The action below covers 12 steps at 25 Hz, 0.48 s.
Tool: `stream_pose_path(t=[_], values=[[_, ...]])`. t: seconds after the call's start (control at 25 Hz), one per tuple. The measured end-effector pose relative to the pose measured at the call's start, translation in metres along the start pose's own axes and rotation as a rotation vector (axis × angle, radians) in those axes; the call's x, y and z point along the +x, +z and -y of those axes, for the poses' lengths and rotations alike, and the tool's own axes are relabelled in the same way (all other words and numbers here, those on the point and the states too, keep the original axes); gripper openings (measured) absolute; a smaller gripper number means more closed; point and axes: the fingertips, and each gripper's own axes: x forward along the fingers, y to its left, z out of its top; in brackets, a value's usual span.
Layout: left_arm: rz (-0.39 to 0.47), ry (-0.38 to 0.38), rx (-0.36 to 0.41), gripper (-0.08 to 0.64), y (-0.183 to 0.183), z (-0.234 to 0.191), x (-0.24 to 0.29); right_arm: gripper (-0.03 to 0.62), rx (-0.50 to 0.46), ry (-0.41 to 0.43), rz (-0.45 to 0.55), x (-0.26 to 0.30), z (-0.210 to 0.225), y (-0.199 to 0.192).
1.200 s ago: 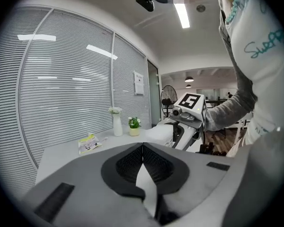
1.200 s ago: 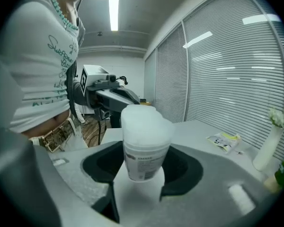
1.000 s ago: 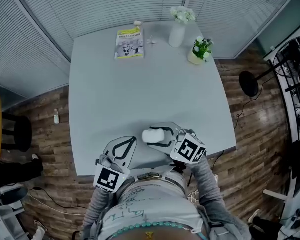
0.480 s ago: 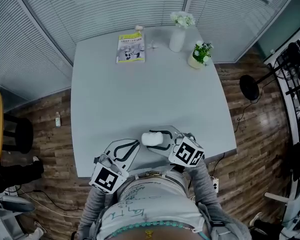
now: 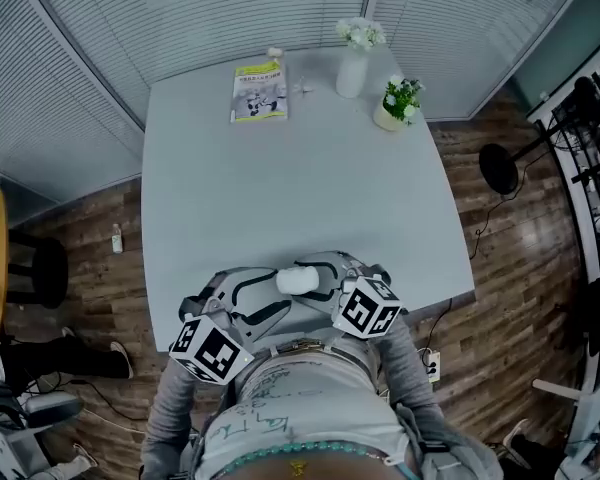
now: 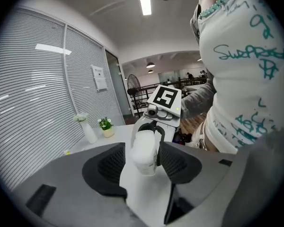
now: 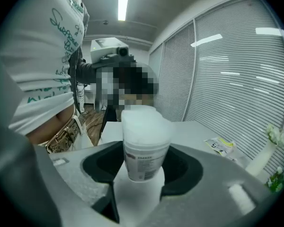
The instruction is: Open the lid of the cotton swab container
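The cotton swab container [image 5: 295, 280], a white cylinder with a frosted lid, is held on its side above the near edge of the grey table [image 5: 280, 188]. My right gripper [image 5: 325, 278] is shut on its labelled body [image 7: 143, 157], with the lid end pointing away from that gripper. My left gripper [image 5: 265, 293] faces it from the left, jaws opening. The container's lid end [image 6: 144, 150] sits between the left jaws, and I see no pad pressing on it.
At the table's far edge lie a booklet [image 5: 259, 90], a white vase of flowers [image 5: 352, 68] and a small potted plant [image 5: 395, 108]. A standing fan [image 5: 500, 168] is on the wooden floor to the right. Blinds line the far walls.
The left gripper's jaws, shut before, now stand wide apart around the container's lid end. Both grippers have shifted slightly left; the right one still holds the container.
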Motion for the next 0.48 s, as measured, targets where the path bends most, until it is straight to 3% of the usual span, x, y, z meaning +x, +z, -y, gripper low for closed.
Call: stream_pose_path(t=[0.24,0.48], values=[[-0.117,-0.116,0.100,0.236,-0.015,0.010,0.006,0.236,-0.066,0.021,-0.034,0.008,-0.011,-0.003],[-0.217,-0.186,0.204,0.236,-0.030,0.016,0.014,0.235,-0.094,0.024,-0.052,0.014,-0.015,-0.006]])
